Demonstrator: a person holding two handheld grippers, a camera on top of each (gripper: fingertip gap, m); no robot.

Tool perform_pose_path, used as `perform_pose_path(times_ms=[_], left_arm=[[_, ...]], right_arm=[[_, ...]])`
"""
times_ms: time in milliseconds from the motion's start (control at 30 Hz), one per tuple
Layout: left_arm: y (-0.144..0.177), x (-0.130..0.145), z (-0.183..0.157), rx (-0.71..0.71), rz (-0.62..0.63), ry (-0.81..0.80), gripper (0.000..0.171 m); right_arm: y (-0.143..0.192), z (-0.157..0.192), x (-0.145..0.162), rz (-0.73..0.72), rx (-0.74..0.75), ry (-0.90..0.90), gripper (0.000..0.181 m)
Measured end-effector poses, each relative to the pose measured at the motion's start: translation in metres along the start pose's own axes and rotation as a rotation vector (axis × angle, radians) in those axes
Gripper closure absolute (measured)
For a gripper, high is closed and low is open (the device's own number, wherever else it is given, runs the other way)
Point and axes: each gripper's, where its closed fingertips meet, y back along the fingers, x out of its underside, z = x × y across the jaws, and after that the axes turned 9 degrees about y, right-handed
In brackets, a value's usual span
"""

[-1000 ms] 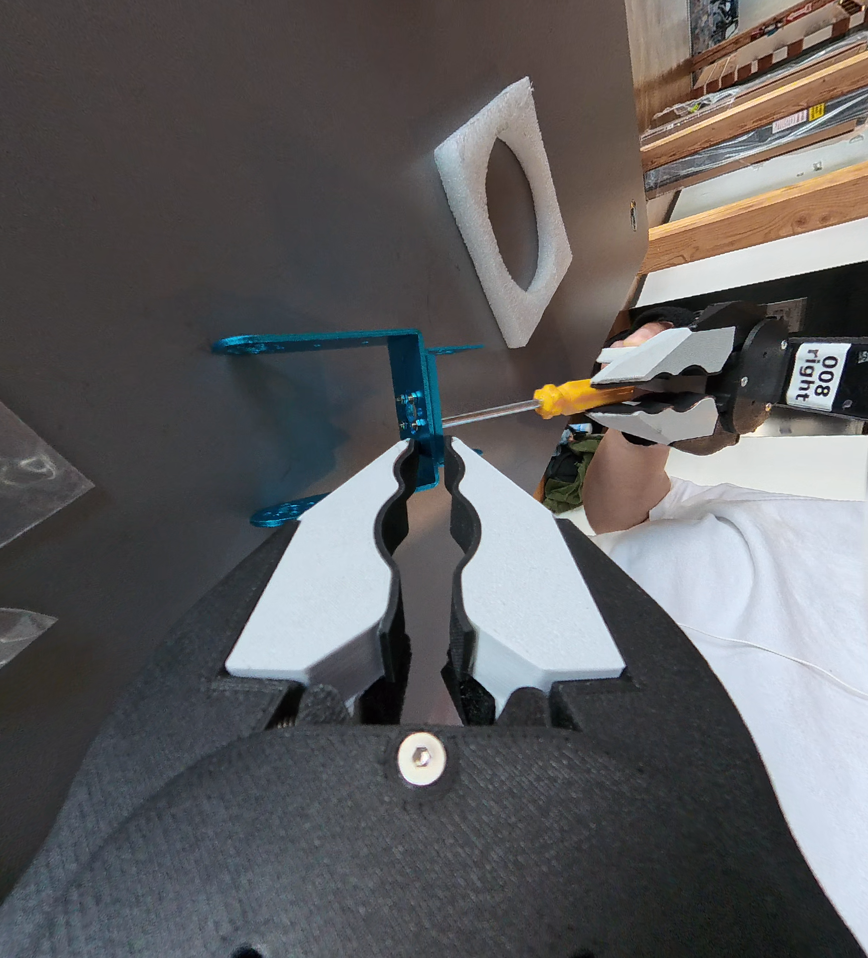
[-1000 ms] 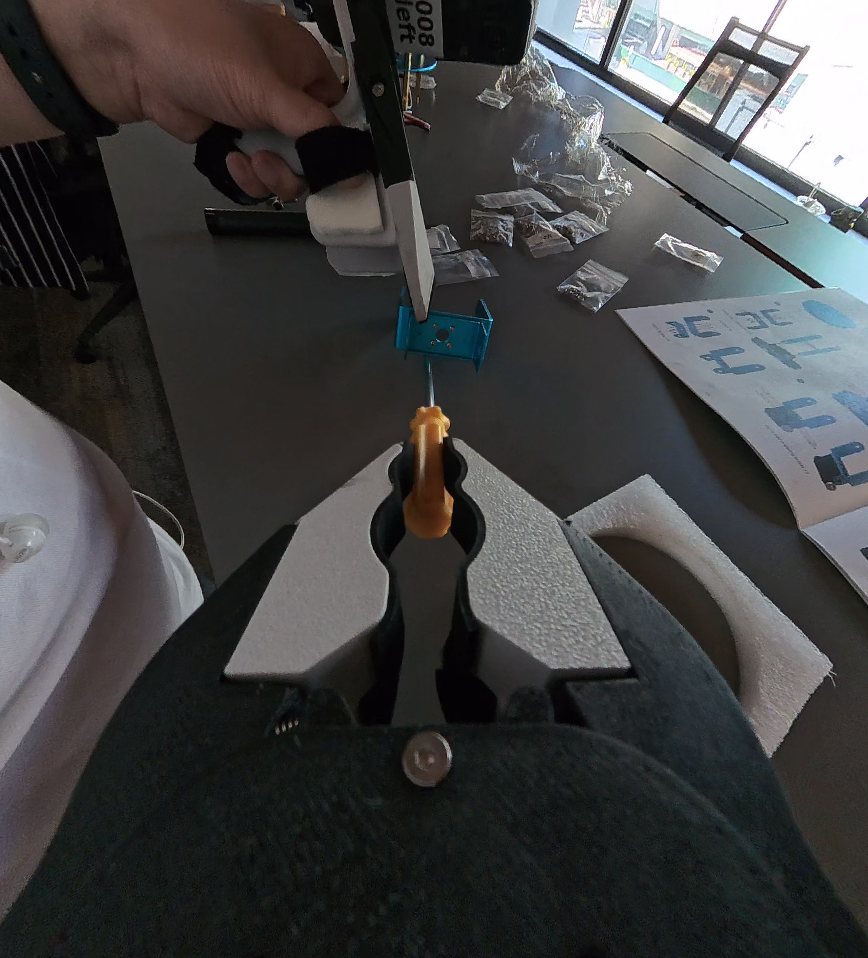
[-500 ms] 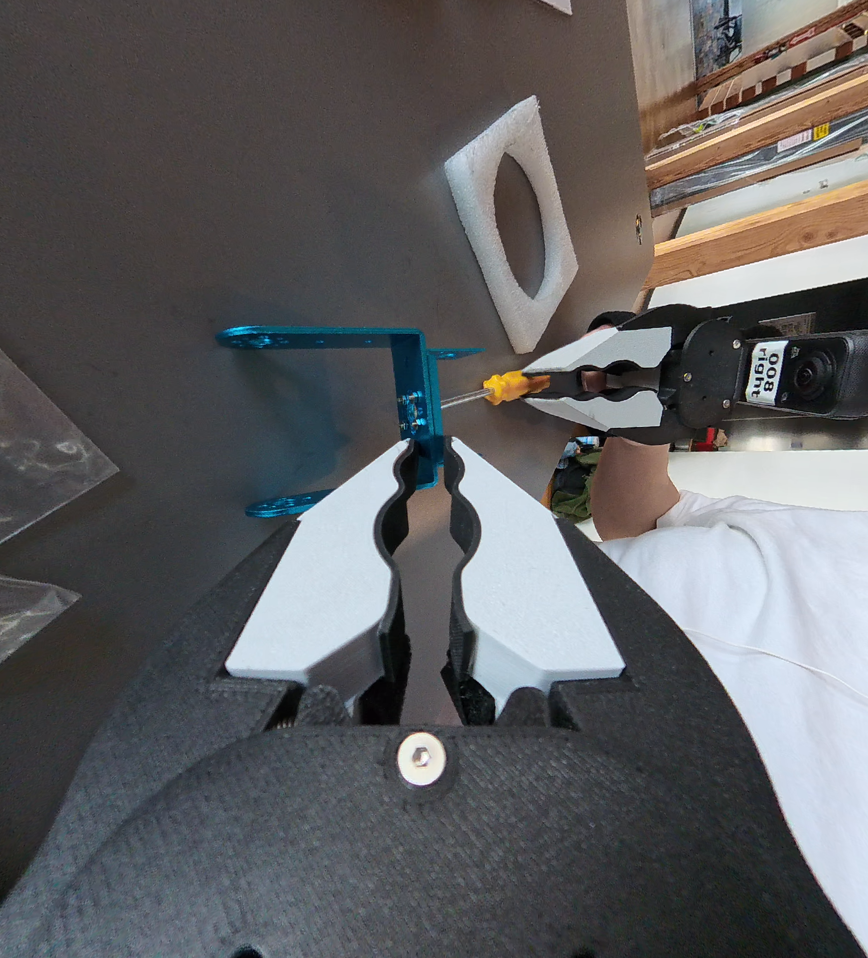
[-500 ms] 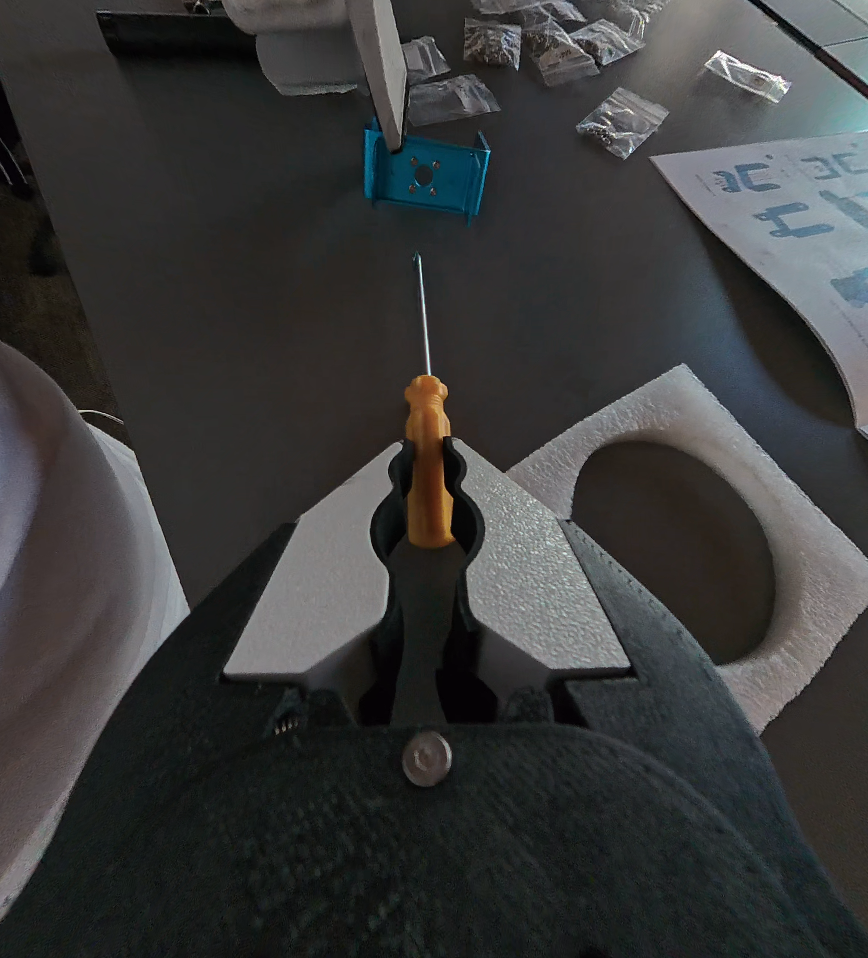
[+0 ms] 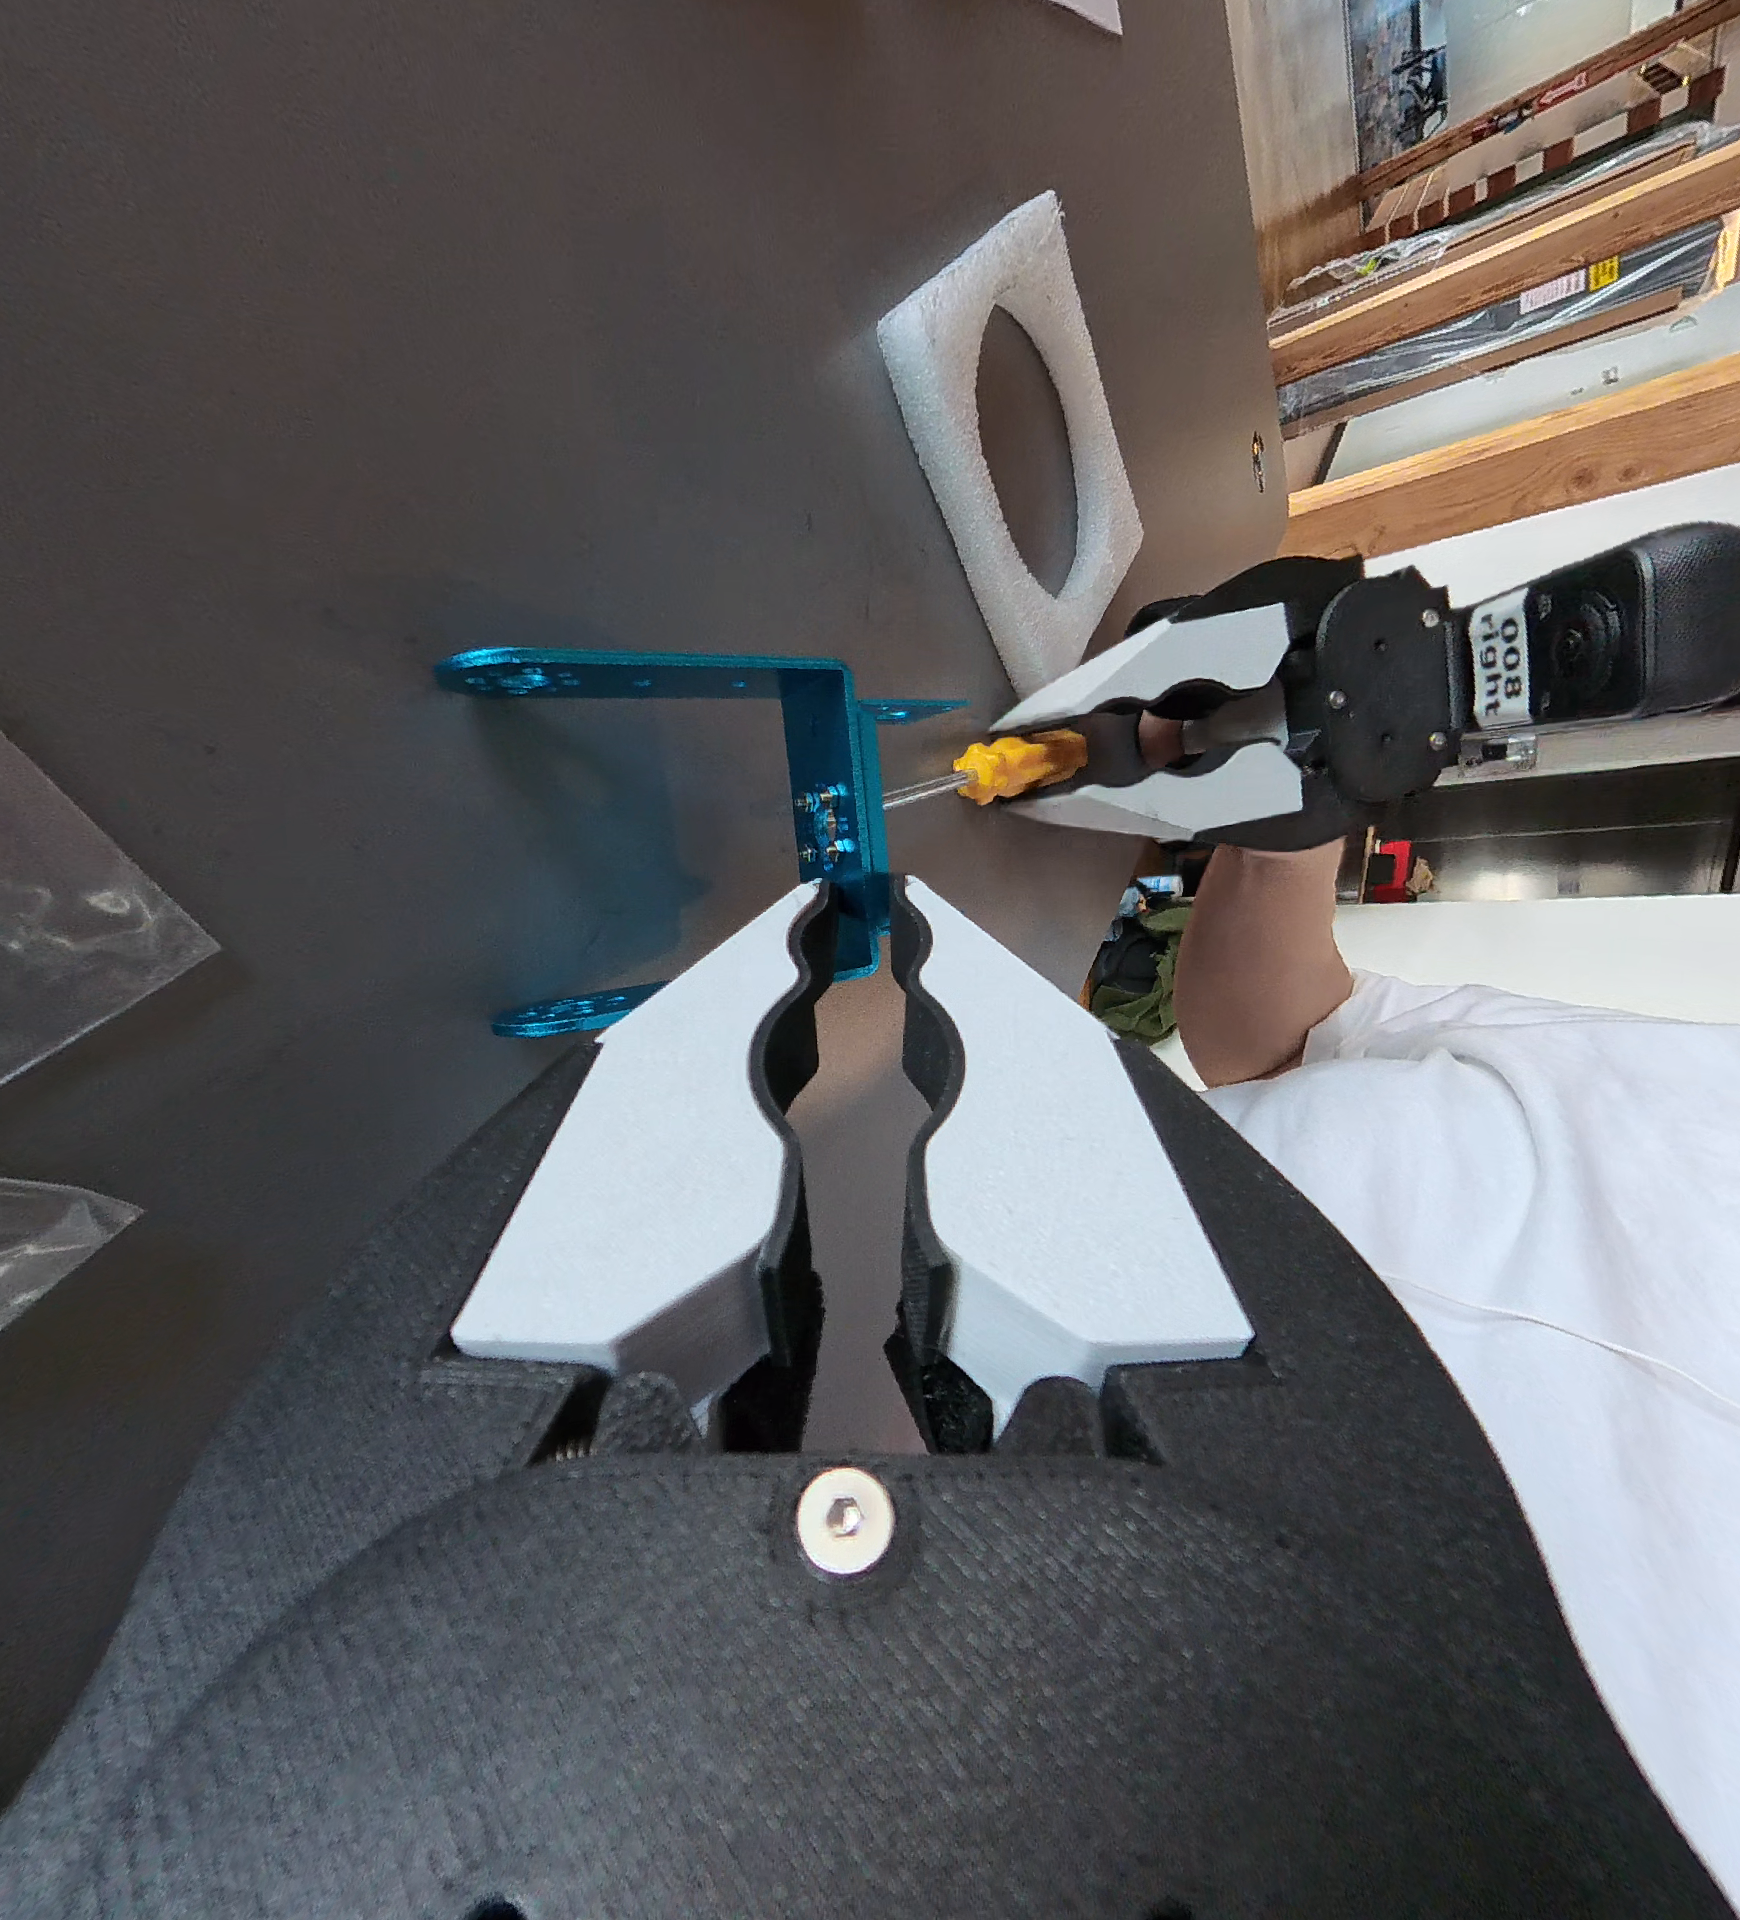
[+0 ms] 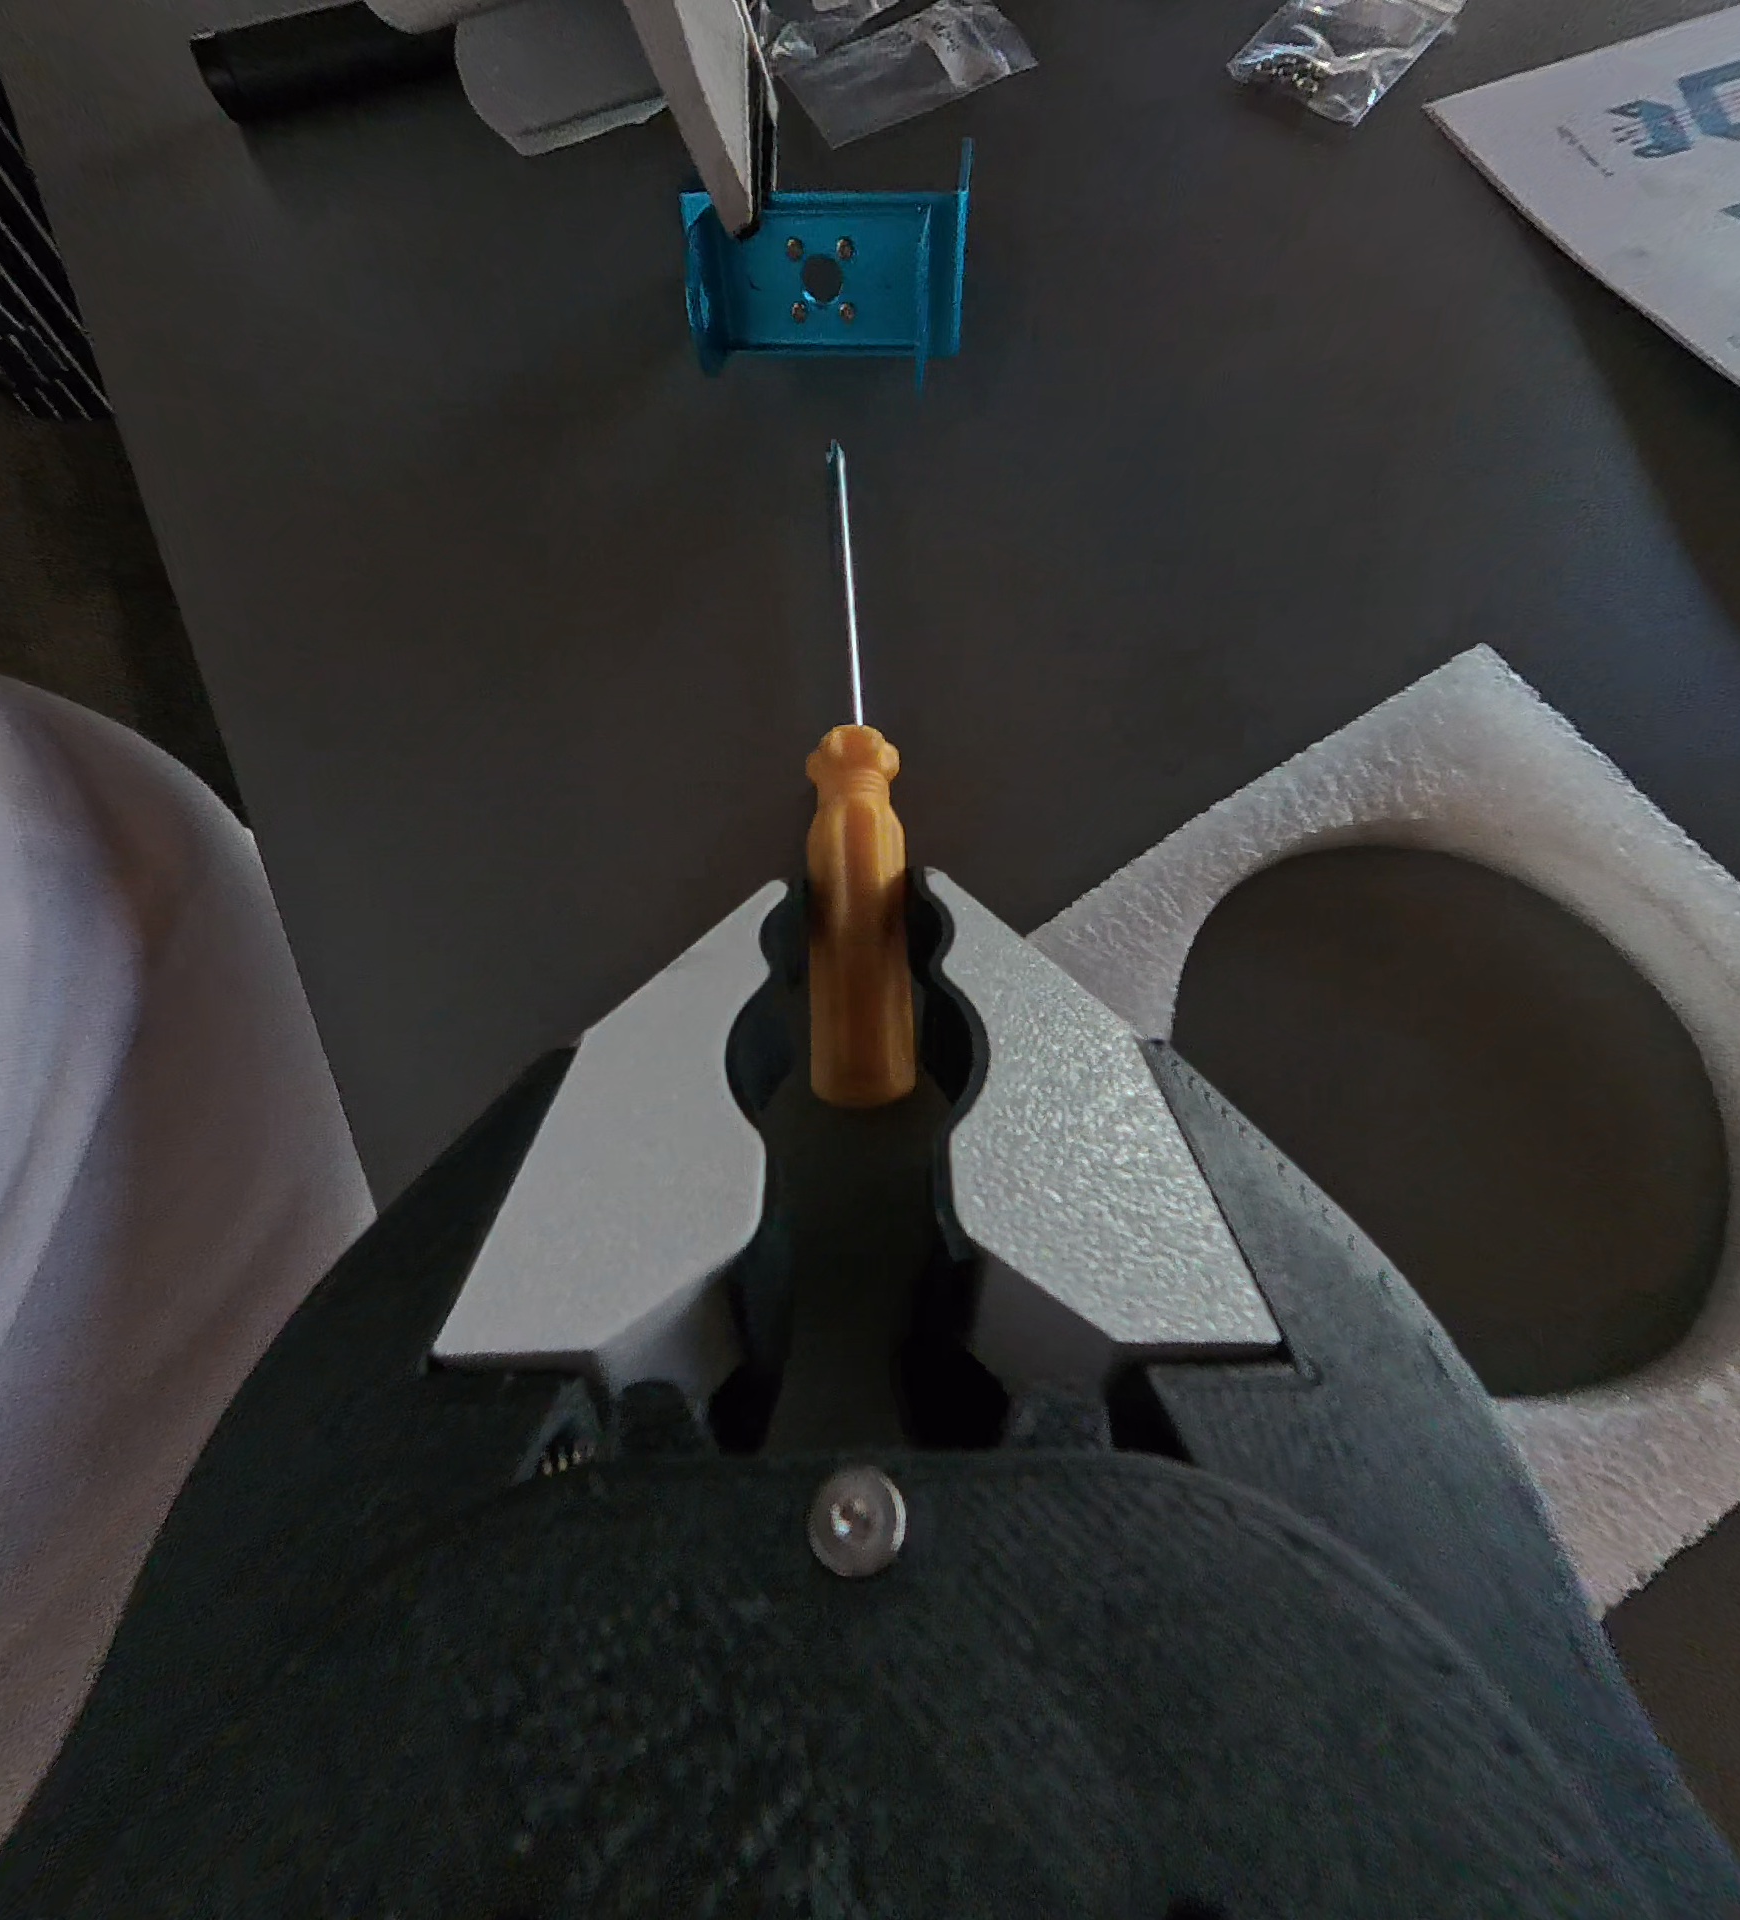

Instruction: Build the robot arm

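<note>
Spanning both views is a dark grey matte tabletop (image 6: 492, 582), on which all parts lie. A white square foam pad with a round cut-out (image 6: 1531, 790) lies flat on it, just beside the right gripper (image 6: 853, 896). A printed white instruction sheet with blue figures (image 6: 1676, 218) lies at the far right, and clear plastic bags of small hardware (image 6: 1333, 52) lie beyond the bracket.

A blue anodised metal U-bracket (image 5: 824, 727) stands on the tabletop with its web upright. The web is pinched at its edge by the left gripper (image 5: 861, 899), whose fingers are closed on the thin plate. Four small holes and a larger centre hole are visible in the web in the right wrist view.

A small screwdriver with an amber-yellow plastic handle and thin steel shaft (image 6: 850, 935) is clamped by its handle between the closed fingers of the right gripper. In the right wrist view the tip is seen short of the web, apart from it.

For a good result, it is judged that the shaft should be kept square to the web and the tip lined up with one fastener before contact. The bracket should be held firmly so that it is not tipped by the push.
</note>
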Motion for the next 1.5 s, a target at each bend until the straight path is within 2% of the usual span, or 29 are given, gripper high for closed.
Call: perform_pose_path(times_ms=[167, 300, 433, 800, 1500], left_arm=[[0.001, 0.0, 0.0, 0.01, -0.006, 0.003, 0.163], [-0.002, 0.001, -0.001, 0.002, -0.002, -0.005, 0.163], [-0.007, 0.003, -0.002, -0.005, 0.012, -0.013, 0.163], [-0.01, 0.002, -0.003, -0.001, 0.016, -0.008, 0.163], [-0.013, 0.002, -0.001, 0.005, 0.02, -0.003, 0.162]], right_arm=[[0.006, -0.003, -0.004, -0.016, 0.081, 0.09, 0.163], [0.026, 0.006, -0.026, -0.127, 0.075, 0.044, 0.163], [0.026, 0.008, -0.034, -0.114, 0.099, 0.06, 0.163], [0.012, 0.005, -0.024, -0.042, 0.114, 0.076, 0.163], [0.009, 0.002, -0.022, -0.039, 0.11, 0.077, 0.163]])
